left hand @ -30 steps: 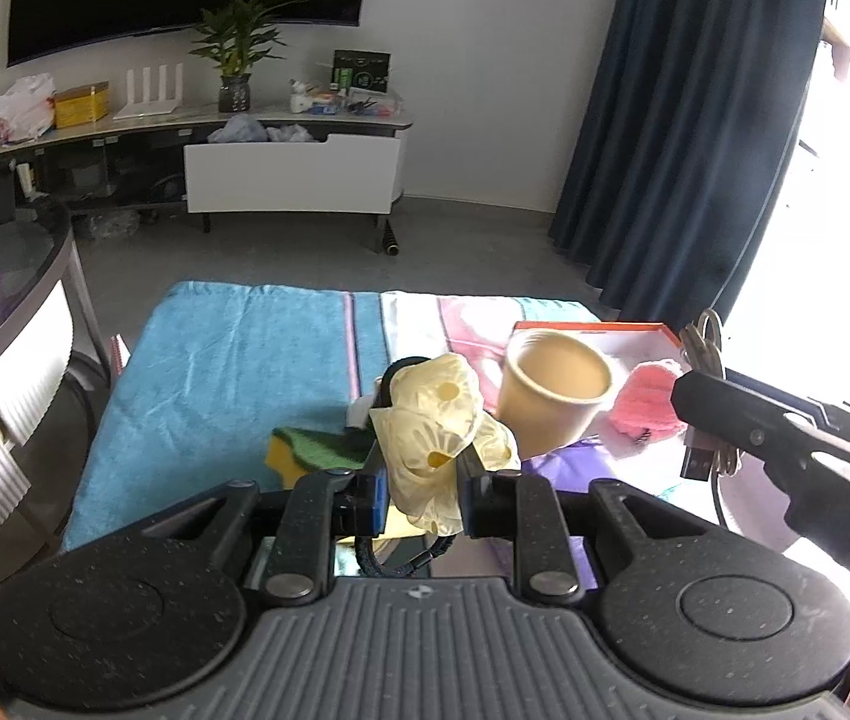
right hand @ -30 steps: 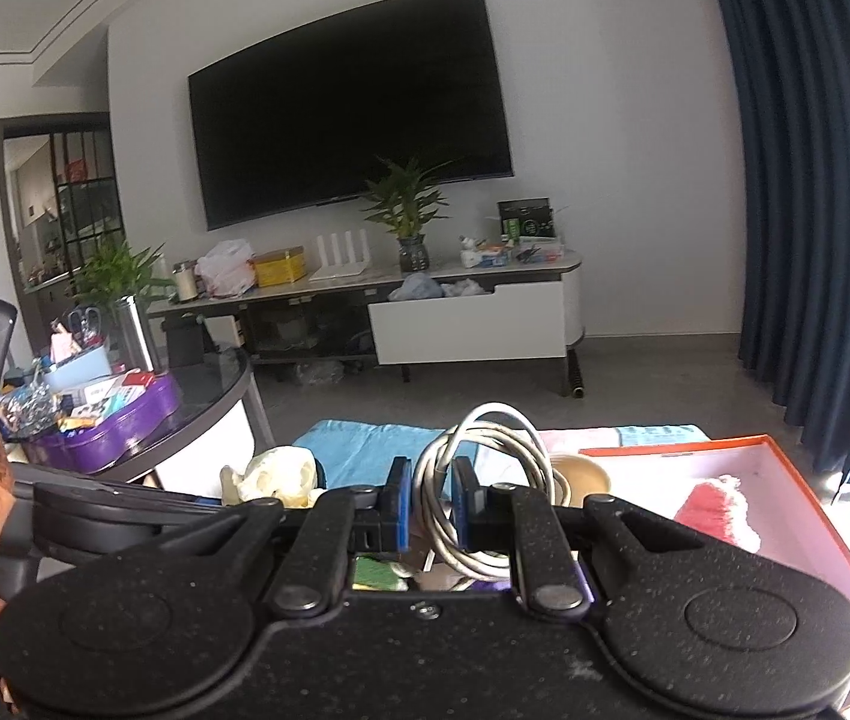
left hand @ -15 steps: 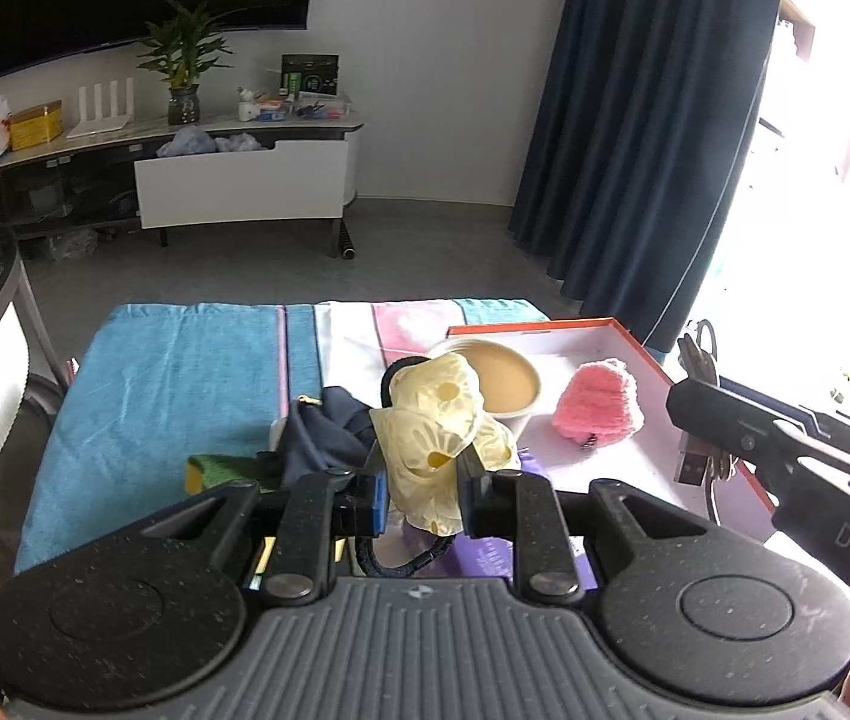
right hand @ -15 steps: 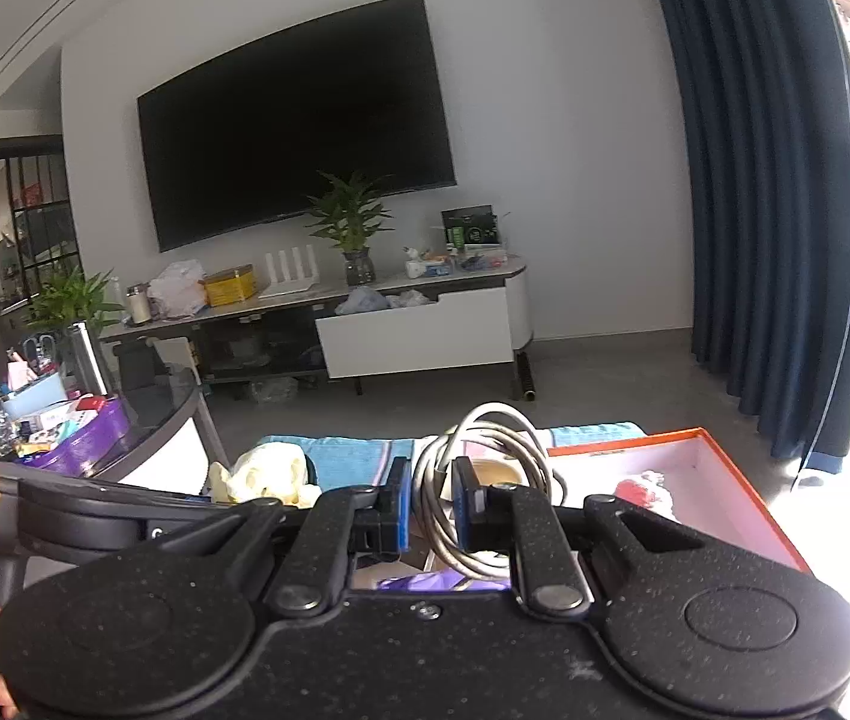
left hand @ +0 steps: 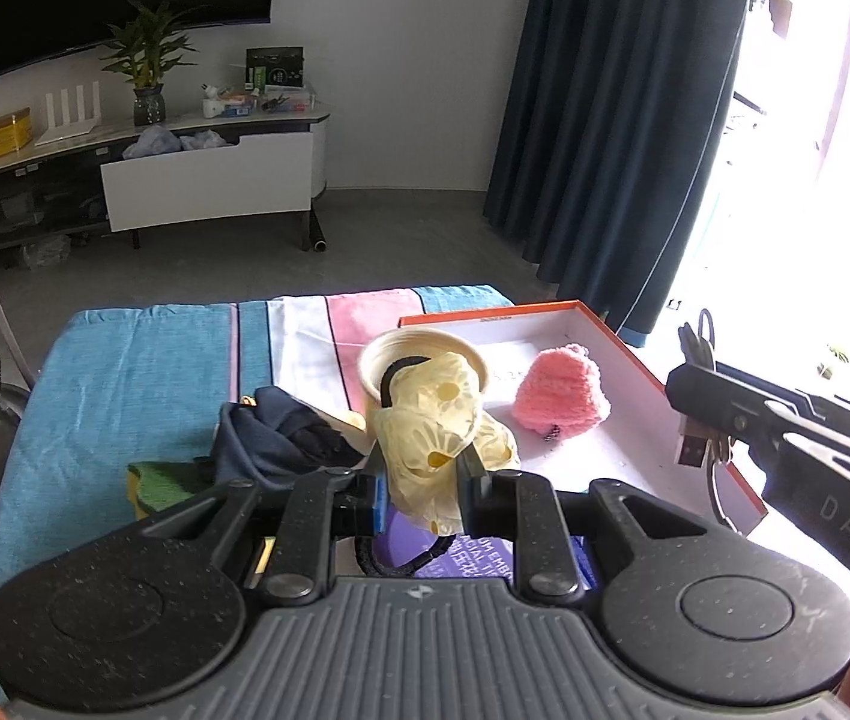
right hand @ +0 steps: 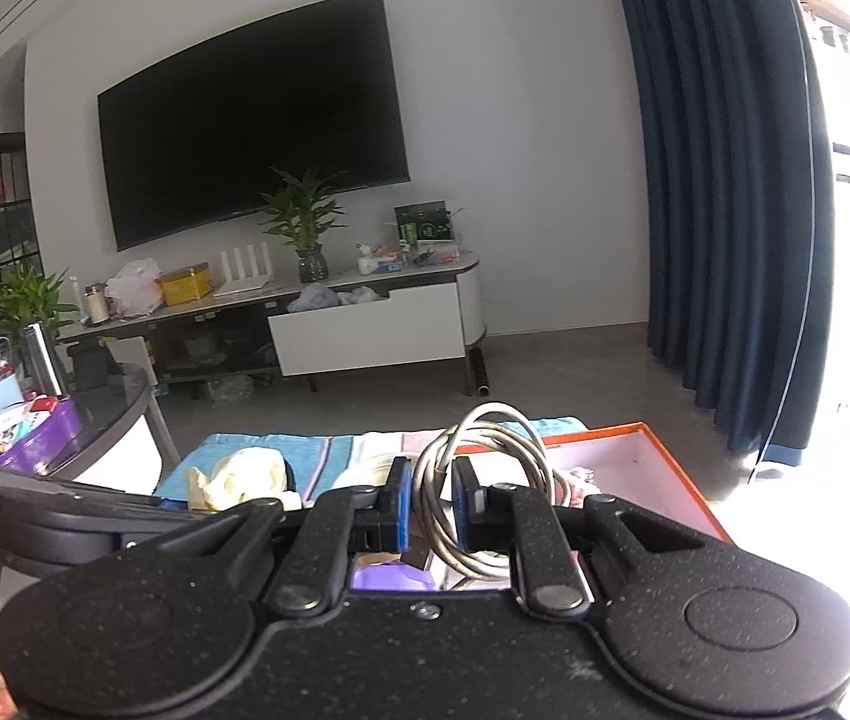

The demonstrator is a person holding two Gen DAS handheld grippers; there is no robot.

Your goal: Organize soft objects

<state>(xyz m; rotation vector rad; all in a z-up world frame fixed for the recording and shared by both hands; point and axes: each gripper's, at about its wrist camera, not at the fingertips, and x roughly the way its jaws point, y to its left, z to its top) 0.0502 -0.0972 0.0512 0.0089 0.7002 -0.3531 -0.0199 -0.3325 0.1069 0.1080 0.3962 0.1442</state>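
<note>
Crumpled pale-yellow glove pinched aloft before the beige cup; coiled white cable clamped upright; pink knit hat lies in the orange-rimmed box.

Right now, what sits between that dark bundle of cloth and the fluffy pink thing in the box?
In the left wrist view, the tan cup stands between the dark cloth and the pink knitted piece, partly hidden by the held yellow glove.

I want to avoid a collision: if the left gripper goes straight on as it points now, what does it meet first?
Probably the beige cup, directly beyond the yellow glove that the left gripper holds. Depth is unclear, so it could pass above the rim.
</note>
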